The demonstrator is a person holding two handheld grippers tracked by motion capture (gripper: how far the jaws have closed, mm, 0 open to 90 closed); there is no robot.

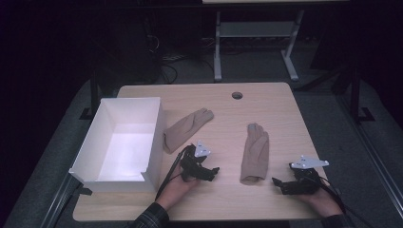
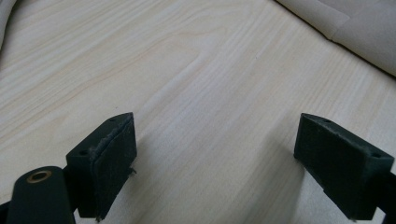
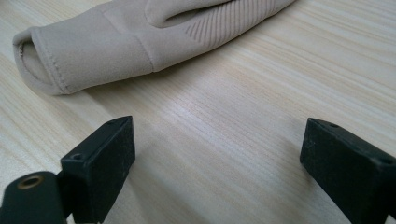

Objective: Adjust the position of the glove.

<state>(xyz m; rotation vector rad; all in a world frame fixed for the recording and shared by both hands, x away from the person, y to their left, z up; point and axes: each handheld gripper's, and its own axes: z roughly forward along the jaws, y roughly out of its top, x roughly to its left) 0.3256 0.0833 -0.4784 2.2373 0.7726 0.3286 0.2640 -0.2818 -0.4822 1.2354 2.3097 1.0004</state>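
While two beige gloves lie flat on the wooden table (image 1: 294, 118), the right glove (image 1: 255, 153) sits just beside the right gripper (image 1: 278, 183), and the left glove (image 1: 186, 128) just beyond the left gripper (image 1: 215, 172). Both grippers' jaws stand wide apart, holding nothing. A white box (image 1: 154, 137) stands at the left.

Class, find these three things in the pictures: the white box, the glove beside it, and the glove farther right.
white box (image 1: 153, 137), high view, on its right wall.
left glove (image 1: 185, 128), high view, on its palm.
right glove (image 1: 255, 152), high view, on its palm.
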